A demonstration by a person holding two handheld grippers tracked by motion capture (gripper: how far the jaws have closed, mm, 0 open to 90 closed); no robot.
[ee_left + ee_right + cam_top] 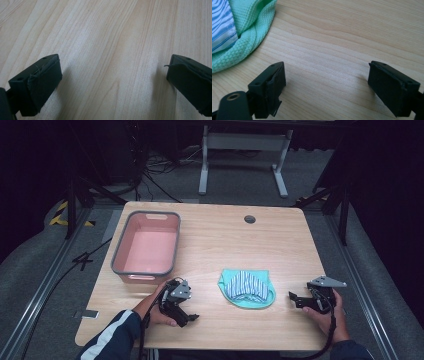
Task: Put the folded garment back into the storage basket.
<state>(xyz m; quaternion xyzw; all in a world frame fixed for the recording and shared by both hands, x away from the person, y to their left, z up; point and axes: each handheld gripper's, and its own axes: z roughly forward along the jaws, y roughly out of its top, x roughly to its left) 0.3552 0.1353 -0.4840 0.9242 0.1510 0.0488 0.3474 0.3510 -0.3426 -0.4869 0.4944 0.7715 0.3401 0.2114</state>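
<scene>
Dark curtains and a grey carpeted floor (240,175) surround a pale wooden table (240,245), with the white legs of a second desk (245,157) standing farther back and black cables trailing across the floor beside it. On the table's left part sits a pink tub (146,247) with a grey rim, its long side running away from the person. Near the front edge, roughly midway between the two hands, lies a folded cloth bundle (247,288): a mint-green knitted piece wrapped around a blue-and-white striped one. A round cable hole (250,219) marks the far part of the tabletop. The left gripper (187,317) rests low at the front of the table, just in front of the tub's near corner, held by the person's left hand (156,307), whose dark sleeve with white stripes comes in from the bottom edge. In the left gripper view its jaws stand wide apart over bare wood grain, with nothing between them. The right gripper (295,300) is held by the right hand (334,315) near the table's right front corner, its jaws pointing toward the cloth bundle but apart from it. In the right gripper view the jaws are likewise spread wide with only wood between them, and the cloth bundle (239,32) lies off to the upper left, clear of both pads.
</scene>
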